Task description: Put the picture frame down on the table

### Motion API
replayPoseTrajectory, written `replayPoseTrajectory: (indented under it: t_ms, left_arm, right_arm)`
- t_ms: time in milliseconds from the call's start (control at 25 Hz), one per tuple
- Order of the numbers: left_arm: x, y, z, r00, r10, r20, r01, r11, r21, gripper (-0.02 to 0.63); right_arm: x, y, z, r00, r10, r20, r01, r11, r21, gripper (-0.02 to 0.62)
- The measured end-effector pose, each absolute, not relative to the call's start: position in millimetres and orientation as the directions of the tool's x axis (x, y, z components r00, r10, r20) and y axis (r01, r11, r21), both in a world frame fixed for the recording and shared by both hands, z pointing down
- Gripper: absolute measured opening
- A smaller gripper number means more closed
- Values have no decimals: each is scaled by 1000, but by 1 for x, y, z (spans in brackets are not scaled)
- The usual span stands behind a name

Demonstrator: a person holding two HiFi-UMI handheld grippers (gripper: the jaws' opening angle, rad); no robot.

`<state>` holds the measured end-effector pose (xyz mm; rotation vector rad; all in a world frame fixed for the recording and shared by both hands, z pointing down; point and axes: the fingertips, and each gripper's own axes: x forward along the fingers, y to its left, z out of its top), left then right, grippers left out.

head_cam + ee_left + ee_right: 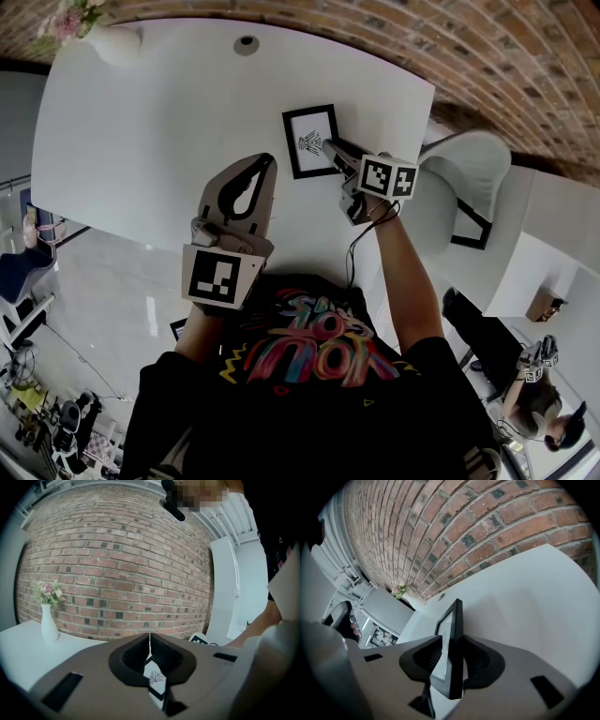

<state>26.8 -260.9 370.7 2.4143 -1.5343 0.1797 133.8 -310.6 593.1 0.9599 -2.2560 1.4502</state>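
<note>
— Looked across a white table (169, 122) toward a brick wall (422, 37). Made out the right gripper (450, 654)?

— Yes. Found its jaws spread, one on either side of the picture frame (453, 620), with a dark gap on the back side. Saw no firm pinch.

— And the left gripper (150, 642)?

— Pressed together, with nothing between. Hung nearer the body, well apart from the frame. Caught only a sliver of the frame through the notch under the tips.

— Anything hidden?

— Lost the frame's near corner behind the right jaws. Could not tell flat on the table from tipped just above it.

— Looks?

— Thin black rim, white mat, small dark drawing in the middle, too small to read. Sat toward the far right part of the table in the head view.

— Further out?

— Spotted a white vase (117, 42) with pink flowers (70, 19) at the far left corner, partly cut off by the picture's edge.
</note>
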Motion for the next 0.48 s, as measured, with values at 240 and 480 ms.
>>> replayPoseTrajectory:
  t_ms: [240, 480]
  left_arm:
    - [26, -260, 371, 427, -869, 251, -903, -399, 158, 28]
    - [24, -255, 370, 425, -871, 249, -905, -397, 154, 28]
  right_arm:
    - [134, -310, 597, -700, -369, 612, -713, 314, -627, 200]
    - [140, -308, 602, -637, -382, 670, -771, 322, -550, 230]
